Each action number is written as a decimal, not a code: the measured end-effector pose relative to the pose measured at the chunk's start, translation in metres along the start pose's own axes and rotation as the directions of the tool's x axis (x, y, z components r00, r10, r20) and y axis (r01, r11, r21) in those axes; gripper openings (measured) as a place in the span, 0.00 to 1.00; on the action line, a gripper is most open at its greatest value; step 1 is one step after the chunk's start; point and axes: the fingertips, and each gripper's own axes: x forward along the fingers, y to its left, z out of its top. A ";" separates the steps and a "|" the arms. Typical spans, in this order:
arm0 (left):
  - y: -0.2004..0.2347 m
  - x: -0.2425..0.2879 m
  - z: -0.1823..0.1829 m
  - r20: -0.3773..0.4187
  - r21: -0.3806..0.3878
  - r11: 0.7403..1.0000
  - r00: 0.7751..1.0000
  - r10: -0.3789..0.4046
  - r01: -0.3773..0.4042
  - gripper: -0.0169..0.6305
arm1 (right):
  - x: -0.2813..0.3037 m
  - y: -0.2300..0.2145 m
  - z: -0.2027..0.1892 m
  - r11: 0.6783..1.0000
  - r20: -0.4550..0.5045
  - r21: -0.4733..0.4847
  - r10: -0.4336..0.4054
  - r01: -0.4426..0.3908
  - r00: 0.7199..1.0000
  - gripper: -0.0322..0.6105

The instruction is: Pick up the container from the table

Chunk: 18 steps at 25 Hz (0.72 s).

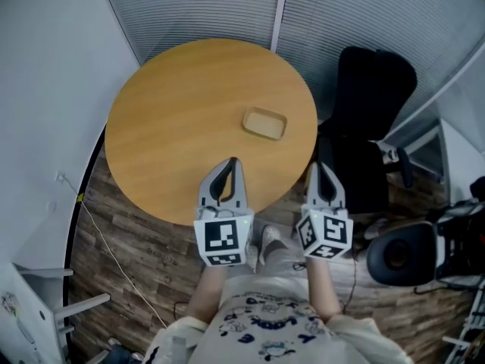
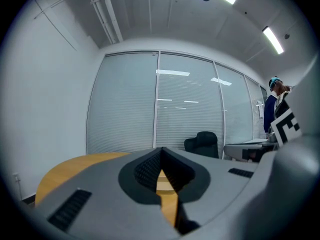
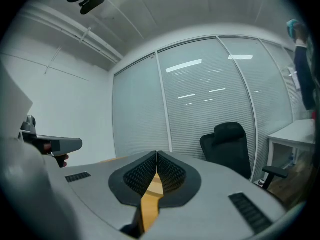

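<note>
A shallow tan rectangular container (image 1: 264,123) lies on the round wooden table (image 1: 174,127), right of its middle. My left gripper (image 1: 232,161) hovers over the table's near edge, shut with nothing in it, its tips meeting at the front (image 2: 161,151). My right gripper (image 1: 318,167) hangs just off the table's near right edge, also shut and empty (image 3: 156,156). Both sit nearer me than the container, which lies a short way beyond them. Neither gripper view shows the container clearly.
A black office chair (image 1: 371,105) stands to the right of the table, close to the right gripper. Glass walls with blinds (image 1: 227,6) run behind. A white wall (image 1: 45,89) curves along the left. Black equipment (image 1: 409,252) sits on the wooden floor at right.
</note>
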 end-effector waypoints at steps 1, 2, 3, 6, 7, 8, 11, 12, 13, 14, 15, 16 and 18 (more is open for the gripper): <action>0.002 0.006 -0.002 -0.005 -0.002 1.000 1.000 0.002 -0.002 0.03 | 0.006 -0.001 -0.002 1.000 -0.008 0.000 0.000 0.000 1.000 0.06; 0.004 0.011 -0.004 -0.011 -0.005 1.000 1.000 0.005 -0.005 0.03 | 0.013 -0.002 -0.004 1.000 -0.015 0.000 0.001 -0.001 1.000 0.06; 0.006 0.017 -0.005 -0.016 -0.008 1.000 1.000 0.008 -0.008 0.03 | 0.020 -0.003 -0.006 1.000 -0.021 0.002 0.001 -0.001 1.000 0.06; 0.012 0.039 -0.010 -0.032 -0.012 1.000 0.999 0.018 -0.019 0.03 | 0.046 -0.010 -0.011 1.000 -0.041 0.003 0.001 -0.001 0.999 0.06; 0.013 0.047 -0.012 -0.039 -0.012 1.000 0.999 0.024 -0.025 0.03 | 0.055 -0.013 -0.013 1.000 -0.048 0.004 0.004 -0.003 0.999 0.06; 0.014 0.056 -0.014 -0.046 -0.013 0.999 0.998 0.032 -0.033 0.03 | 0.065 -0.016 -0.015 1.000 -0.055 0.006 0.009 -0.008 0.998 0.06; 0.020 0.083 -0.018 -0.063 -0.029 0.998 0.997 0.053 -0.055 0.03 | 0.096 -0.023 -0.020 1.000 -0.075 0.010 0.024 -0.023 0.997 0.06; 0.023 0.092 -0.021 -0.071 -0.026 0.998 0.996 0.057 -0.059 0.03 | 0.105 -0.024 -0.022 1.000 -0.082 0.010 0.026 -0.025 0.996 0.06; 0.025 0.100 -0.025 -0.081 -0.024 0.998 0.995 0.061 -0.063 0.03 | 0.115 -0.026 -0.025 1.000 -0.092 0.010 0.029 -0.028 0.995 0.06; 0.028 0.108 -0.028 -0.093 -0.029 0.997 0.993 0.066 -0.069 0.03 | 0.124 -0.027 -0.028 0.999 -0.104 0.008 0.034 -0.034 0.994 0.06; 0.030 0.115 -0.031 -0.104 -0.039 0.996 0.992 0.071 -0.075 0.03 | 0.133 -0.027 -0.030 0.999 -0.117 0.004 0.042 -0.042 0.992 0.06; 0.033 0.123 -0.034 -0.114 -0.046 0.996 0.991 0.075 -0.080 0.03 | 0.143 -0.027 -0.033 0.999 -0.128 -0.002 0.051 -0.051 0.990 0.06; 0.039 0.138 -0.040 -0.135 -0.043 0.995 0.988 0.080 -0.086 0.03 | 0.163 -0.027 -0.035 0.998 -0.147 -0.013 0.067 -0.069 0.987 0.06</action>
